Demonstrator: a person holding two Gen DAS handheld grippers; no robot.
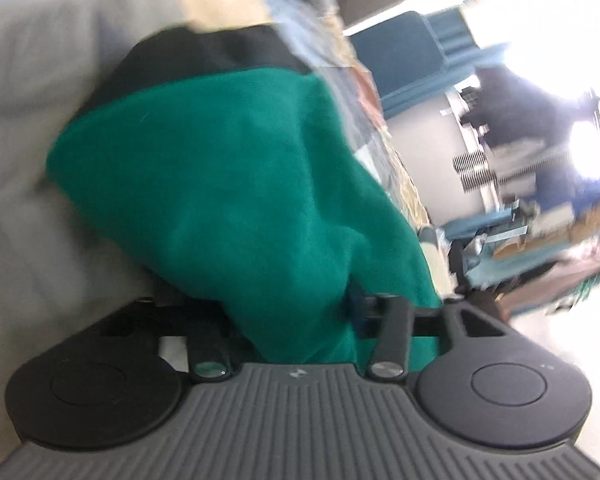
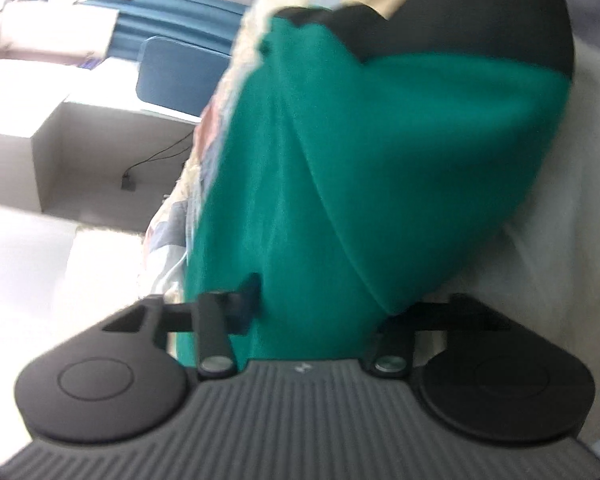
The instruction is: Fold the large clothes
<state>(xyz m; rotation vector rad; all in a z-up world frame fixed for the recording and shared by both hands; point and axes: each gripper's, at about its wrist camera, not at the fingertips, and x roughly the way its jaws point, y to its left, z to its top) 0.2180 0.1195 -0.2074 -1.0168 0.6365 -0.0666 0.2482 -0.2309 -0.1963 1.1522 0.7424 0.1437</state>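
A teal green garment (image 1: 220,184) with a black band (image 1: 204,56) at its far end lies bunched on a pale sheet (image 1: 28,200). In the left wrist view a thick fold of it fills the gap between the jaws of my left gripper (image 1: 288,304), which is shut on it; one dark finger (image 1: 356,304) shows, the other is under cloth. The right wrist view shows the same green garment (image 2: 380,160) and black band (image 2: 460,28). My right gripper (image 2: 324,300) is shut on another fold, with one finger (image 2: 252,292) visible. Both views are rolled sideways and blurred.
A patchwork quilt (image 1: 364,92) (image 2: 204,152) runs along the garment's edge. Beyond it are a blue chair (image 1: 404,56) (image 2: 172,76), a white cabinet (image 2: 80,148) with a cable, and cluttered furniture (image 1: 540,220) under bright window glare.
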